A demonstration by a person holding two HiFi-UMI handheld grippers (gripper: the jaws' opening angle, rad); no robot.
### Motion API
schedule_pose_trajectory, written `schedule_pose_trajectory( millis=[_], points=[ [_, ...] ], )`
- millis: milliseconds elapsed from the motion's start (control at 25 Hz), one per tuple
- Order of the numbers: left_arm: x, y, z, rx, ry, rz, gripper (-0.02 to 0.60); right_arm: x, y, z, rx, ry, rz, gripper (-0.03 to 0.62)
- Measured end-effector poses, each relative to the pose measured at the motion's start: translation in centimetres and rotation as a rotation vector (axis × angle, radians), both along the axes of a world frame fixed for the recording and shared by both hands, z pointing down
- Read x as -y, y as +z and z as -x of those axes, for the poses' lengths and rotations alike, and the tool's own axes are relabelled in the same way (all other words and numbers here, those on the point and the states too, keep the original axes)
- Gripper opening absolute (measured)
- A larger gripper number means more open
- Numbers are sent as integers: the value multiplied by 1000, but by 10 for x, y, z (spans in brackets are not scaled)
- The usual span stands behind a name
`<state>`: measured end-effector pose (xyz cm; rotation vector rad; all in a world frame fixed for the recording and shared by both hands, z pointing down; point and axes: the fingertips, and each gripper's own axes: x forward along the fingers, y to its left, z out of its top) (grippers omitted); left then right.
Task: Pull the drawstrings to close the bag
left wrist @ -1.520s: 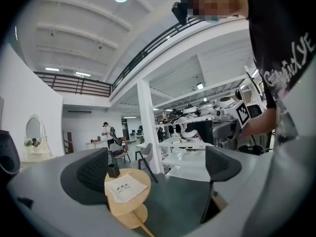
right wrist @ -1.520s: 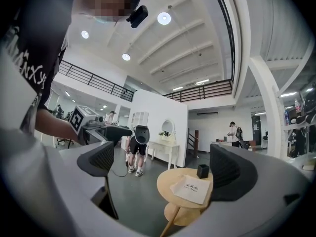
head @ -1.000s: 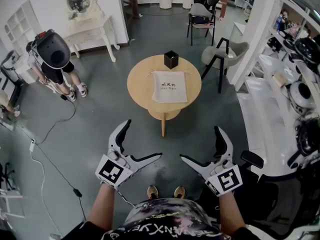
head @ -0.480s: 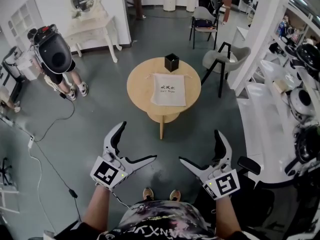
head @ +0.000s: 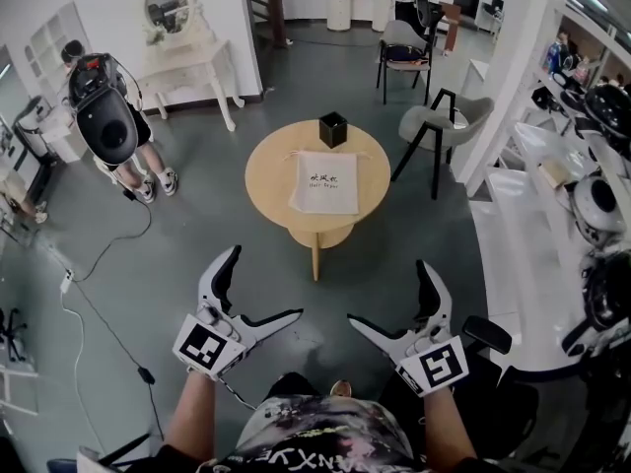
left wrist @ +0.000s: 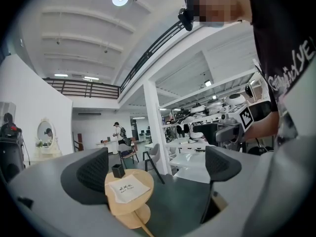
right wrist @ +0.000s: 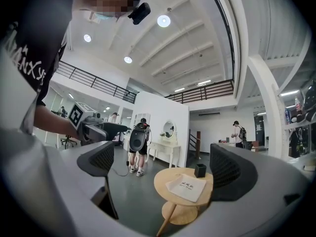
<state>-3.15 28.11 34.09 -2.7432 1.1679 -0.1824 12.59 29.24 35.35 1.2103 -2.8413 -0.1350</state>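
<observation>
Left gripper [head: 266,282], right gripper [head: 385,292] lower; lamp [right wrist: 163,20] overhead

Open floor [head: 394,264] leads you to the round table [head: 264,180]. A black box [head: 333,128] stands just behind the bag [head: 324,181]; a chair [head: 441,124] flanks the right

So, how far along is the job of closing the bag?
Nothing looks done: the bag lies flat on the round table, untouched. In hand: nothing; the left gripper and right gripper are open, empty, short of the table. Left: reach the bag, grip its drawstrings, pull them.
</observation>
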Motion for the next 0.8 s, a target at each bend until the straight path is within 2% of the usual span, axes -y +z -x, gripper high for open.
schedule_pose_trajectory(
  millis=[160, 440, 800],
  points=[
    [-3, 2, -12, 12, -21, 9, 586, 0, -1, -13, 6, -10, -22, 585],
    [8, 11, -24, 14, -23, 10, 586, 13, 9, -29, -5, -13, 0, 585],
    [64, 24, -12, -1, -10, 20, 586, 65, 22, -19, -5, 12, 1, 585]
  ],
)
